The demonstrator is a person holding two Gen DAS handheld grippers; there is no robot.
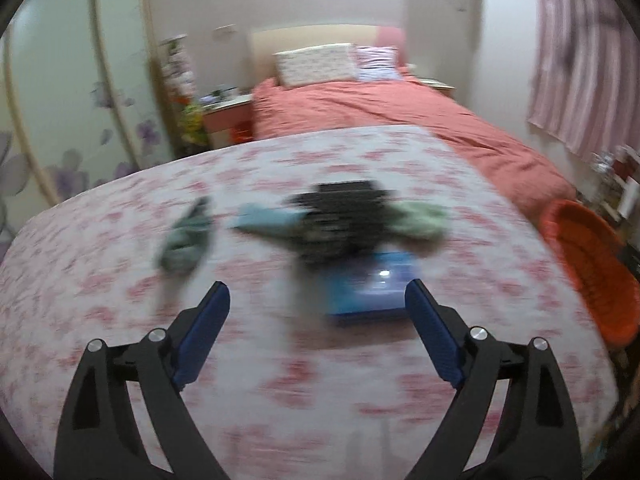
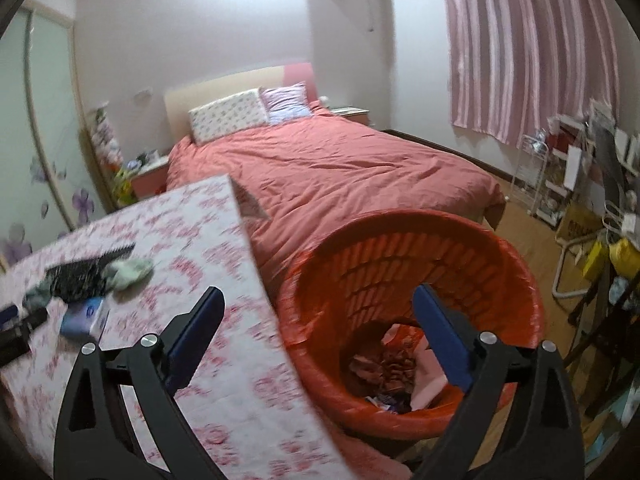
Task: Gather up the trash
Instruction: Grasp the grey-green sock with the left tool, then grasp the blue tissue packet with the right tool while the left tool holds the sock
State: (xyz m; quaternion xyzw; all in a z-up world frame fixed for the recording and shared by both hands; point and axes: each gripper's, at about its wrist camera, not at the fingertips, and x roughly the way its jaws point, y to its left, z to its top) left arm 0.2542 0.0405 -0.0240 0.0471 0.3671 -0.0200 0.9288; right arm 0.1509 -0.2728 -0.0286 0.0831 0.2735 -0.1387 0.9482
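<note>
My left gripper [image 1: 318, 300] is open and empty above the table [image 1: 120, 280] with the pink floral cloth. Beyond its tips lie blurred items: a blue pack [image 1: 372, 288], a black ridged object [image 1: 340, 216], a pale blue scrap [image 1: 268, 220], a green wad [image 1: 424, 220] and a grey-green crumpled piece [image 1: 186, 236]. My right gripper [image 2: 318, 291] is open and empty over the table's edge and the orange basket [image 2: 400, 240]. Crumpled trash [image 2: 384, 364] lies in the basket's bottom. The same blue pack [image 2: 86, 316], black object [image 2: 84, 272] and green wad [image 2: 130, 272] show on the table at left.
The basket [image 1: 592, 264] stands on the floor at the table's right side, against a bed with a coral cover [image 2: 340, 172]. Cluttered shelves and a folding chair [image 2: 580, 208] fill the right wall under a pink curtain [image 2: 528, 52]. A flowered wardrobe door [image 1: 72, 100] is at left.
</note>
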